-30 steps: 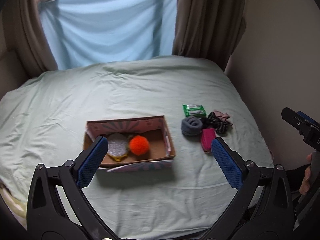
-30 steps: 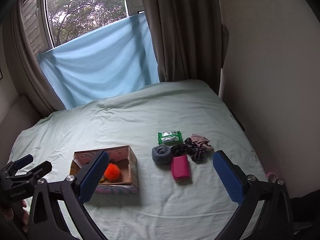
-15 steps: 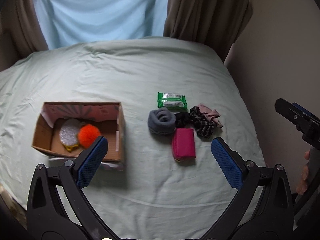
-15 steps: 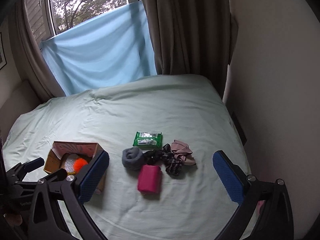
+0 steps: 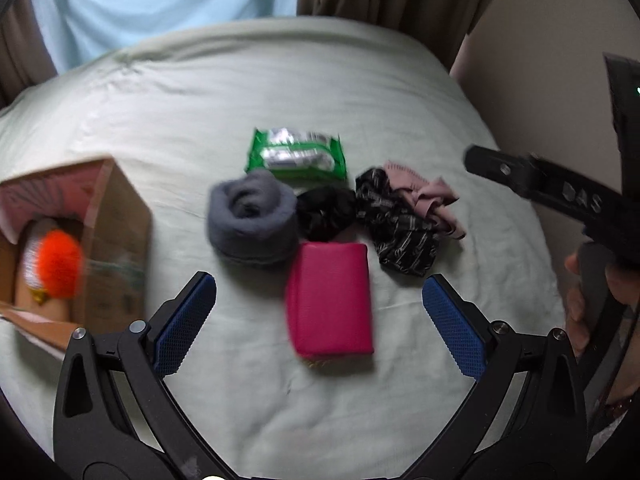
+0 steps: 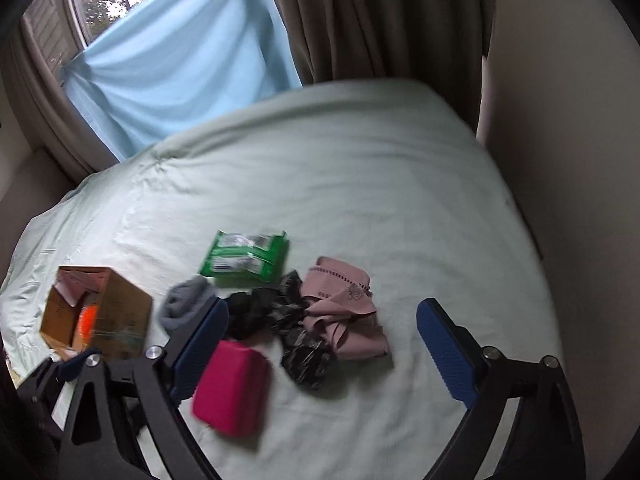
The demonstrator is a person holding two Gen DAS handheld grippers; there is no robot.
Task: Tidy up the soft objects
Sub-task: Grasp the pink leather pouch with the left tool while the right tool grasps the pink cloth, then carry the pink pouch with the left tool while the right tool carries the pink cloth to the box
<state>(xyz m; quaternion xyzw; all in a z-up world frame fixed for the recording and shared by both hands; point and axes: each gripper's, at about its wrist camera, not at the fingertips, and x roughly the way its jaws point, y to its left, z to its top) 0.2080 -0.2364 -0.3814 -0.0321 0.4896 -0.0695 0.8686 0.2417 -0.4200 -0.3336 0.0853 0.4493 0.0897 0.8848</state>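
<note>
A magenta pouch (image 5: 330, 300) lies on the bed between the fingers of my open, empty left gripper (image 5: 320, 320). Behind it are a grey rolled sock (image 5: 252, 220), a black scrunchie (image 5: 326, 212), a black patterned cloth (image 5: 400, 228), a pink cloth (image 5: 424, 196) and a green wipes pack (image 5: 296, 156). My right gripper (image 6: 320, 344) is open and empty above the patterned cloth (image 6: 300, 344) and pink cloth (image 6: 344, 308); the pouch (image 6: 232, 388) is at its left finger. The cardboard box (image 5: 108, 248) at left holds an orange pompom (image 5: 60, 268).
The pale green bed sheet (image 6: 360, 184) ends at a wall on the right. Brown curtains (image 6: 380, 20) and a blue cloth (image 6: 180, 72) hang behind the bed. The box also shows in the right wrist view (image 6: 116, 316).
Both grippers have moved forward and down toward the pile of soft things, which now looks larger. The left gripper has swung right, from the box to the magenta pouch. Both stay open.
</note>
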